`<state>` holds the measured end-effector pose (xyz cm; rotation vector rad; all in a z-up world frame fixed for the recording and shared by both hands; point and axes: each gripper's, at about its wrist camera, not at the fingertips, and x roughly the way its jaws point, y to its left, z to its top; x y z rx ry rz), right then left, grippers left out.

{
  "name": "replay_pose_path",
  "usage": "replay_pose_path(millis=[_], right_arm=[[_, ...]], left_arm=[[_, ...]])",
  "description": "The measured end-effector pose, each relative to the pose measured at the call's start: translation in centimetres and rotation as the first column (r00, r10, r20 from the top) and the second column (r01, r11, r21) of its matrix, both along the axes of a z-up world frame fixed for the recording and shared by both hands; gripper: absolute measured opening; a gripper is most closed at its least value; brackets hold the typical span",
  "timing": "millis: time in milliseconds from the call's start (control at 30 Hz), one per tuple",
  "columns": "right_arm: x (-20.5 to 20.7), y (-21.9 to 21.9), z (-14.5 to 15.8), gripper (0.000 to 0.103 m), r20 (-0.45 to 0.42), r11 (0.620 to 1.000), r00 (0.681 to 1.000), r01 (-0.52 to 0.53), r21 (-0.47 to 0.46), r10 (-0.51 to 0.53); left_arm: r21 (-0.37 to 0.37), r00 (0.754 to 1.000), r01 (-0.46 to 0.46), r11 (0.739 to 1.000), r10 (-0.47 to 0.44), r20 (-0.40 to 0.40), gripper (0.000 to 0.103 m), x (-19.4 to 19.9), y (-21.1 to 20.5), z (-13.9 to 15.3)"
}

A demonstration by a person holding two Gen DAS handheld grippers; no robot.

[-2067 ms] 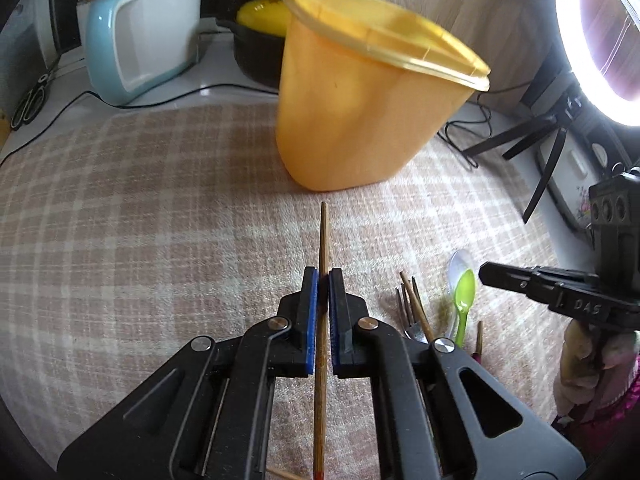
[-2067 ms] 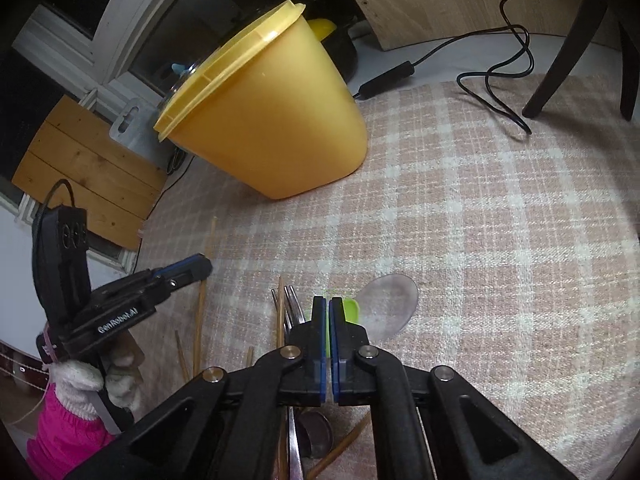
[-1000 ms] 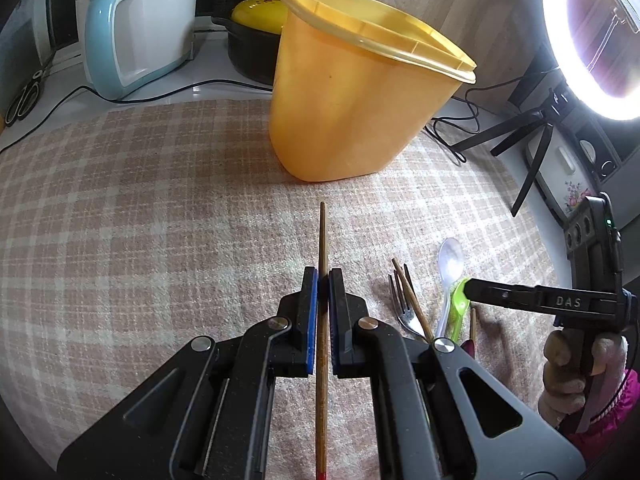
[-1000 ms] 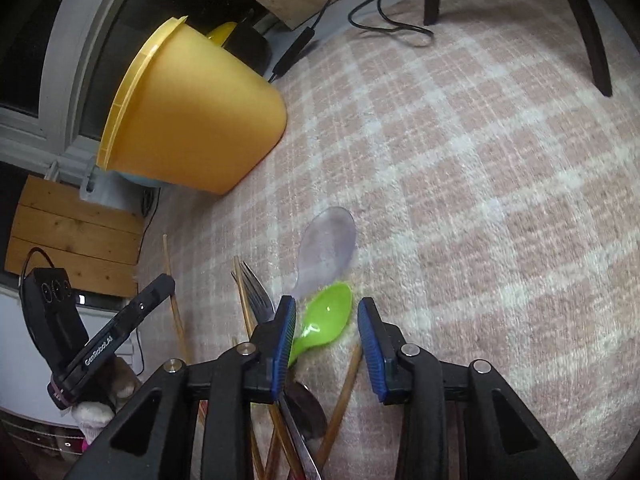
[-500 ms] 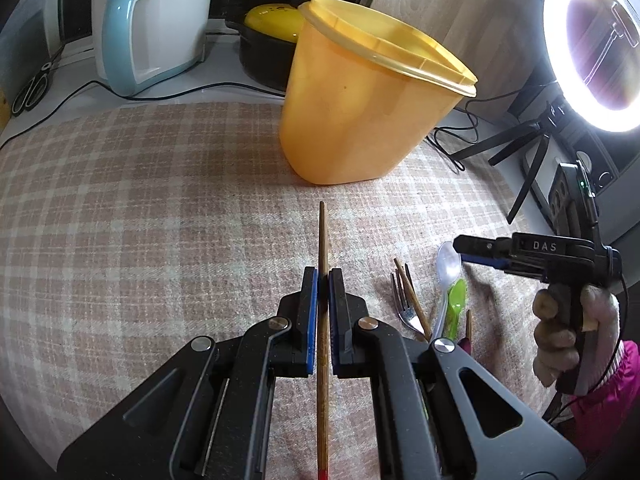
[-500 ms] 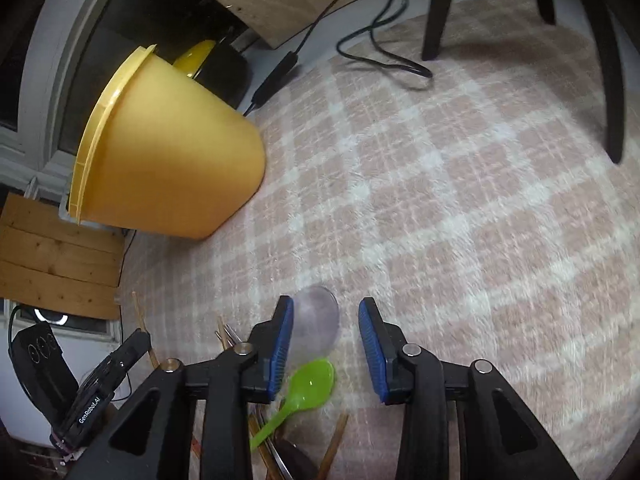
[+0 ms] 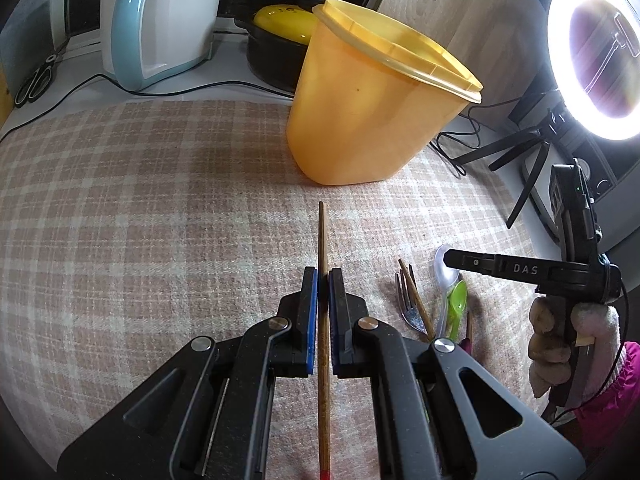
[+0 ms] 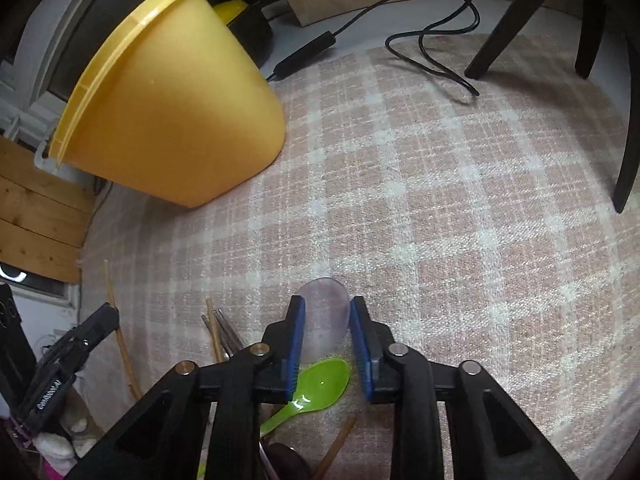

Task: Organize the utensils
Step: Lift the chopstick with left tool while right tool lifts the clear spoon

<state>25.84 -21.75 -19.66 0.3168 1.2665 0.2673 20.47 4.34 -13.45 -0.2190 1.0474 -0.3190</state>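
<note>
Pinching chopstick [image 7: 323, 280] between left fingers [image 7: 310, 304]; right apparently straddles clear spoon [image 8: 324, 316].

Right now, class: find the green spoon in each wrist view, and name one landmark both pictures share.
Left wrist view: the green spoon lies at right of centre, beside the clear spoon, under the right tool.
Right wrist view: the green spoon sits at bottom centre, just behind the open fingers.
Shared landmark: the yellow tub on the checked cloth.
</note>
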Motion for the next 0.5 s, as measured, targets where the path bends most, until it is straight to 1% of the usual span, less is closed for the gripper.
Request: replay_pose_path(millis=[33,67,167,233,300,400,500], right_arm=[[-0.1,-0.1,-0.1,0.009,0.003,1.000,1.000,-0.004,-0.018,0.004],[0.0,0.3,-0.1,0.007,0.002,1.000,1.000,-0.006,-0.028,0.006],[0.3,0.8,-0.4,0.003,-0.004,1.000,1.000,-0.010,0.001,0.010],[0.1,0.7,-0.1,0.001,0.002,0.999,1.000,-0.005,0.038,0.005],[-0.1,1.0,0.6,0.000,0.021,0.999,1.000,-0.013,0.049,0.011],[-0.9,1.5,1.9,0.000,0.064,0.999,0.997,-0.043,0.032,0.041],[-1.6,1.9,2.5,0.000,0.077,0.998,0.996,-0.044,0.040,0.041]], left_arm=[[0.000,1.000,0.000,1.000,0.000,0.000,0.003,0.0,0.0,0.1],[-0.001,1.000,-0.001,1.000,0.001,0.000,0.003,0.0,0.0,0.1],[-0.003,1.000,-0.007,1.000,0.007,0.003,0.003,0.0,0.2,0.2],[-0.006,1.000,-0.010,1.000,0.010,0.010,0.003,0.0,0.5,0.5],[-0.006,1.000,-0.015,1.000,0.016,0.019,0.003,-0.1,0.6,0.8],[-0.005,0.999,-0.024,1.000,0.024,0.037,0.003,-0.3,0.9,1.3],[-0.006,0.998,-0.032,0.999,0.032,0.054,0.003,-0.4,1.0,1.9]])
